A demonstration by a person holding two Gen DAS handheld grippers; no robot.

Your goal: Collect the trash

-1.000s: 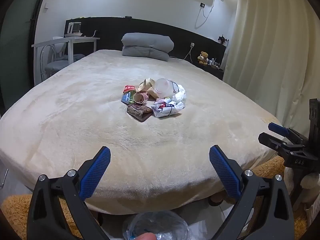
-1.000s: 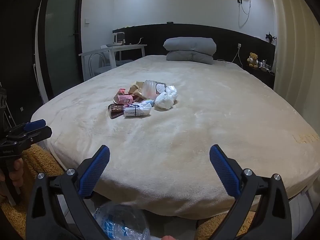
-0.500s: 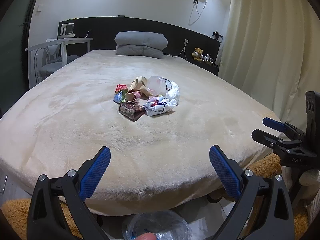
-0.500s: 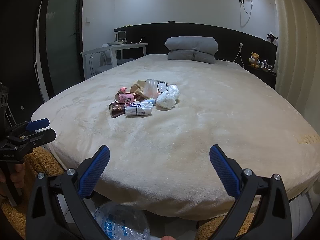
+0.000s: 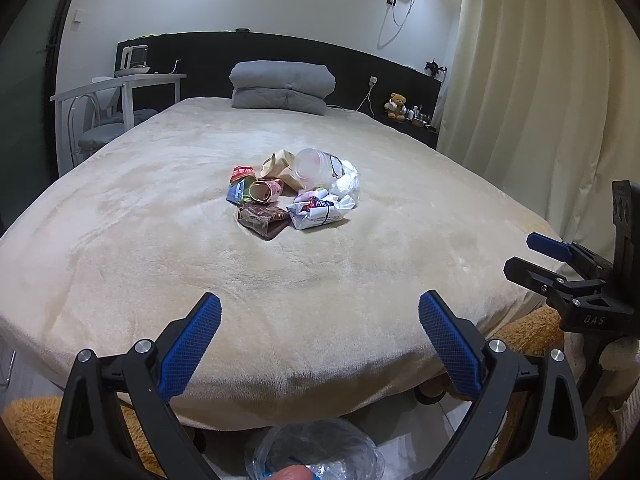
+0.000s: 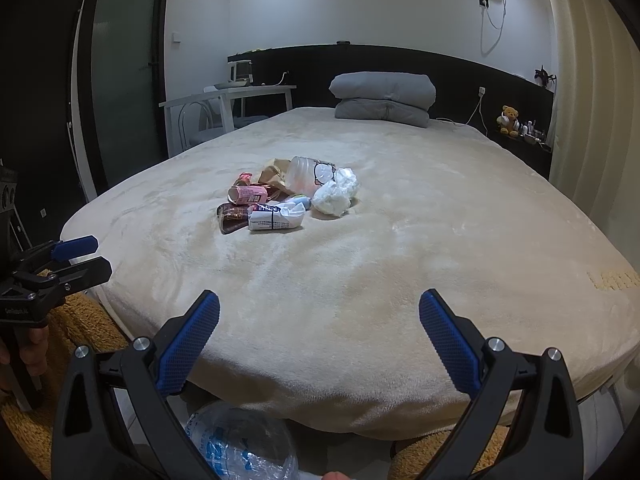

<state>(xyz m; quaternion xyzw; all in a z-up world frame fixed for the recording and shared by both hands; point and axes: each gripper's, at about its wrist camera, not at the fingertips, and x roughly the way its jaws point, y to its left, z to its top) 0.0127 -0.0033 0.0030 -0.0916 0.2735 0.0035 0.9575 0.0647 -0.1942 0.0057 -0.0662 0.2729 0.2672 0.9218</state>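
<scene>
A pile of trash (image 5: 294, 190) lies in the middle of the beige bed (image 5: 160, 240): a clear plastic cup (image 5: 314, 166), crumpled white tissue (image 5: 346, 178), a white wrapper (image 5: 320, 214), a brown wrapper (image 5: 264, 220), a pink carton (image 5: 266, 191). The same pile (image 6: 288, 196) shows in the right wrist view. My left gripper (image 5: 320, 320) is open and empty, at the bed's foot, well short of the pile. My right gripper (image 6: 319, 318) is open and empty, also at the foot. Each gripper shows at the edge of the other's view.
A clear plastic bag (image 6: 244, 444) sits on the floor below the grippers. Folded grey bedding (image 5: 282, 86) lies at the headboard. A white desk and chair (image 5: 116, 100) stand left of the bed, curtains (image 5: 540, 100) on the right, an orange rug (image 5: 24, 420) underfoot.
Both grippers have edged slightly forward toward the bed; the left one has also turned a little, so the pile sits nearer its view's centre. Both stay open.
</scene>
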